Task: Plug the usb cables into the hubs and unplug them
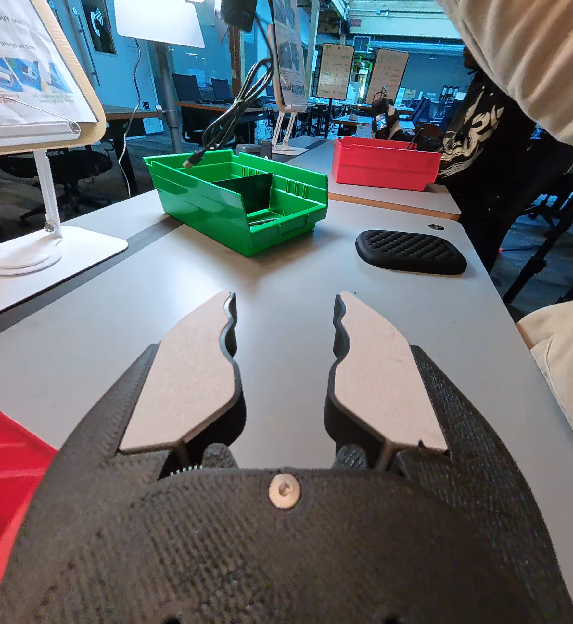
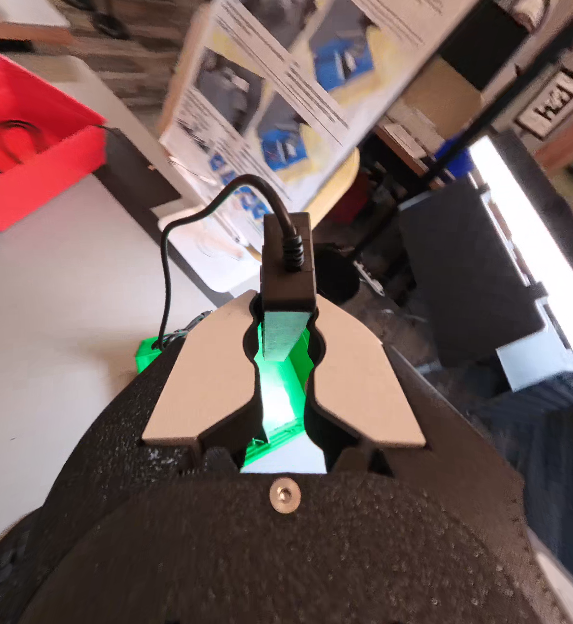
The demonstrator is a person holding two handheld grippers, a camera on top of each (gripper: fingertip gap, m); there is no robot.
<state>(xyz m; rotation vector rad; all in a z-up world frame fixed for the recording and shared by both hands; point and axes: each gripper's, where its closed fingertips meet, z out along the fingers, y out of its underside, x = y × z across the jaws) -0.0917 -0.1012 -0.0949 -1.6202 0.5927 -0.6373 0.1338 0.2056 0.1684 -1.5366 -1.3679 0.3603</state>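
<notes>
Left gripper (image 1: 284, 297) spread wide, empty, low over grey table (image 1: 177, 304). Right gripper (image 2: 284, 305) pinching black USB hub (image 2: 287, 270), raised above green bin (image 1: 238, 199) at far centre, cable (image 2: 167, 270) dangling left.

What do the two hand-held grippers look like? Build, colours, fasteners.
Both match. The left hand-held gripper and the right hand-held gripper have textured black printed bodies, one silver screw at centre, and two flat beige-grey fingers with wavy black inner edges. No cables on either. A cream sleeve shows nearby.
</notes>
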